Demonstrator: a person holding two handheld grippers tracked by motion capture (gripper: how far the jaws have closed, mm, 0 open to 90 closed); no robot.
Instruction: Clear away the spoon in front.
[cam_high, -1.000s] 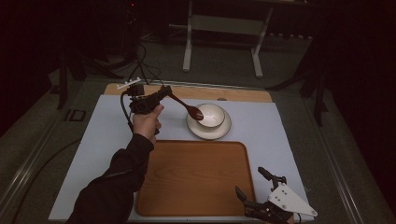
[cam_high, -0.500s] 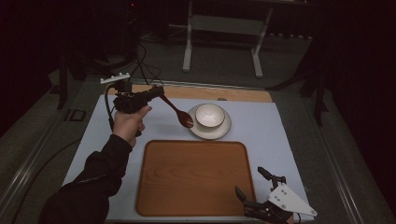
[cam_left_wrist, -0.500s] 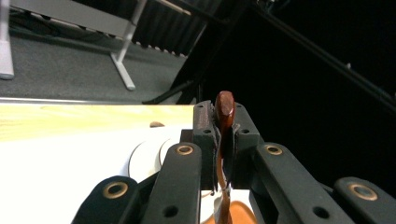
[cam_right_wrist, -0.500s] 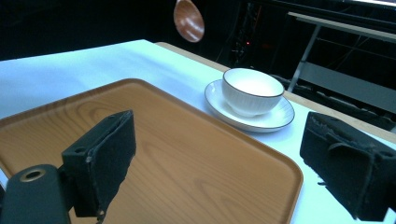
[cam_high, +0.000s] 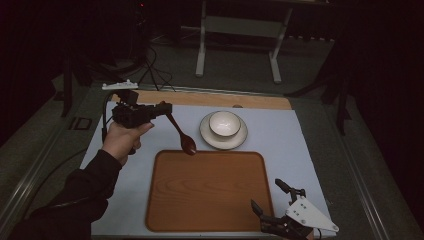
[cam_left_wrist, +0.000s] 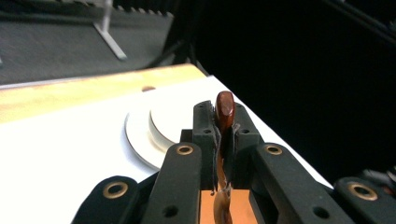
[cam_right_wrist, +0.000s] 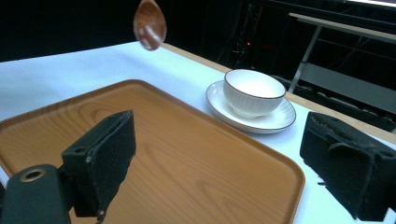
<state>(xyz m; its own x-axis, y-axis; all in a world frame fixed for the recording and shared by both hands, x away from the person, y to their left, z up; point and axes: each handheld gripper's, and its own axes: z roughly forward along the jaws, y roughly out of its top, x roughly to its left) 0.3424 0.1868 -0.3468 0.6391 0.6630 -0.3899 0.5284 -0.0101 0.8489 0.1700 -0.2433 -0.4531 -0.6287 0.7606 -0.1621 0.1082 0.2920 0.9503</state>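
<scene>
At the left of the high view the left gripper (cam_high: 162, 108) is clamped on the handle of a brown wooden spoon (cam_high: 181, 134), which hangs in the air with its bowl pointing down over the far left corner of the wooden tray (cam_high: 207, 192). Right of it, at centre frame, a white bowl (cam_high: 224, 123) sits on a white saucer (cam_high: 224, 136) on the pale mat (cam_high: 280, 135), apart from the spoon. The lift looks done; setting the spoon down appears to remain, probably on the empty tray. At lower right the right gripper (cam_high: 271, 201) rests idle, its jaws wide and holding nothing.
</scene>
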